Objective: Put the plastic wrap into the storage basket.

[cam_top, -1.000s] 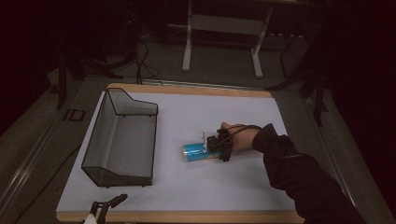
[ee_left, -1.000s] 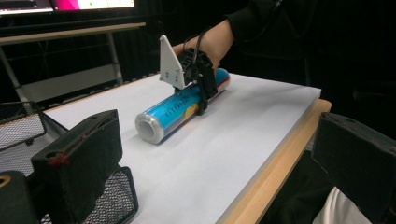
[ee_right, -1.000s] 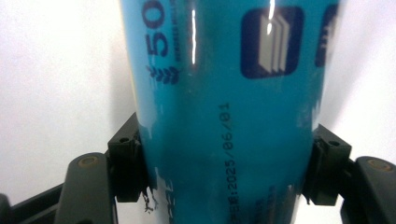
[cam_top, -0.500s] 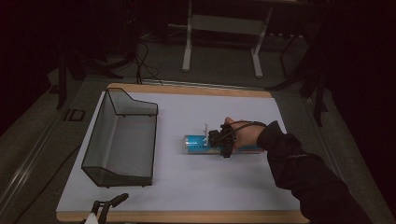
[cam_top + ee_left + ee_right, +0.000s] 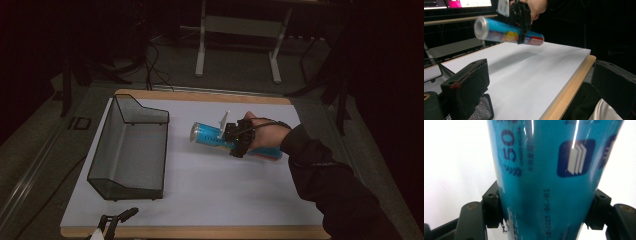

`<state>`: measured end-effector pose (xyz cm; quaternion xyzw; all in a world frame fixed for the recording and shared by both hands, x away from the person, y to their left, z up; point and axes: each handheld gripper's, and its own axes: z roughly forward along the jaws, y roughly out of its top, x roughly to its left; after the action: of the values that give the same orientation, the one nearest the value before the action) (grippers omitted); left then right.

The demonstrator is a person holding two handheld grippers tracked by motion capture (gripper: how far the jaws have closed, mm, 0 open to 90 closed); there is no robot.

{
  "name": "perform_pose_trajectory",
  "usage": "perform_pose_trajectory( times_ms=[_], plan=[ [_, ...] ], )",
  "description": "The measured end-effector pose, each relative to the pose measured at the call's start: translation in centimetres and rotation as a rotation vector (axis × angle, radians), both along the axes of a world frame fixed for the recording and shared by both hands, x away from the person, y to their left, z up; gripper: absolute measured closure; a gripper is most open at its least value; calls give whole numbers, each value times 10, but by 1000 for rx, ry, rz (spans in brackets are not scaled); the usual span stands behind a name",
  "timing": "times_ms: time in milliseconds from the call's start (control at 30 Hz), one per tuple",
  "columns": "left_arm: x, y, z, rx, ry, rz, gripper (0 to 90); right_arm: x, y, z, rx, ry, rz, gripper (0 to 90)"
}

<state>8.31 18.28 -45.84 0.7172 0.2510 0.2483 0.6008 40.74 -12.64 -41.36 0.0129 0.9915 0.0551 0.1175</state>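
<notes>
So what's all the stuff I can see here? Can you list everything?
Tube can: one, blue with a silver end, lying sideways in the right tongs, lifted above the table.
Wire mesh basket: one, black, on the table's left side.
Table: one, white top with a wooden edge.
Metal stand: one, pale grey, on the floor behind the table.
Right tongs: one, black, shut on the tube can.
Left tongs: one, black, open, at the table's near edge.
Sleeve: one, dark, lower right.
</notes>
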Motion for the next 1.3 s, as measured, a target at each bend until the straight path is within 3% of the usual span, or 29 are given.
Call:
perform_pose_trajectory(
  times_ms=[67, 300, 433, 700, 733, 767, 900, 933, 1300],
  plan=[
    [0, 0, 0, 2, -1, -2, 26, -1, 1, 13, 80, 5, -12, 317],
    [0, -1, 0, 2, -2, -11, 26, 0, 5, 41, 260, 51, -41, 317],
    [0, -1, 0, 6, -4, -13, 26, 1, 10, 49, 324, 80, -61, 318],
    [0, -1, 1, 7, -5, -21, 26, -2, 31, 48, 403, 54, -94, 317],
    [0, -1, 1, 6, -5, -22, 26, -3, 33, 49, 430, 40, -101, 317],
    [1, -1, 1, 6, -6, -22, 26, -3, 36, 51, 441, 51, -107, 318],
    [1, -2, 1, 11, -6, -27, 26, -4, 46, 59, 562, 55, -142, 317],
    [2, -2, 1, 14, -7, -28, 26, -4, 49, 61, 574, 73, -151, 318],
    [3, -3, 1, 16, -8, -37, 26, -10, 80, 86, 814, 108, -219, 318]
  ],
)
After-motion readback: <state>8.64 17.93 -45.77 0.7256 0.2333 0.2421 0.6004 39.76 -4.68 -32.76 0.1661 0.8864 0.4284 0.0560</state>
